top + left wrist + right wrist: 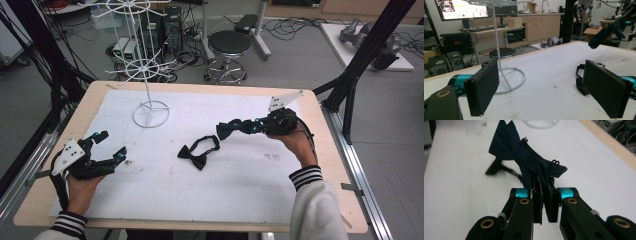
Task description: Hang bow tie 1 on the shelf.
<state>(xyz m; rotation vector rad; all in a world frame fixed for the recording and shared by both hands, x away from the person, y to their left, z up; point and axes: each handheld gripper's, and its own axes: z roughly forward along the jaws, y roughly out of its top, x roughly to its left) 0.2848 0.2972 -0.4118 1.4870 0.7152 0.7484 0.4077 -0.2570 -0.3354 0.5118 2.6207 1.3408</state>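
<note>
My right gripper (236, 128) hovers above the table's right half, shut on a dark navy bow tie (225, 130). In the right gripper view the navy bow tie (524, 157) sticks out past the closed pads of that gripper (544, 181). A black bow tie (199, 153) with its strap lies flat on the white mat (240, 185) near the middle; the same black tie (495, 168) lies beneath the held one. My left gripper (112, 143) is over the left side, open and holding nothing. Its pads (484, 87) stand wide apart, and the black bow tie (579, 82) peeks from behind the right pad.
A white wire display stand (149, 95) rises from a ring base (511, 80) at the back left of the mat. The wooden table edge (200, 87) runs behind it. A stool (229, 45) and cables lie on the floor beyond.
</note>
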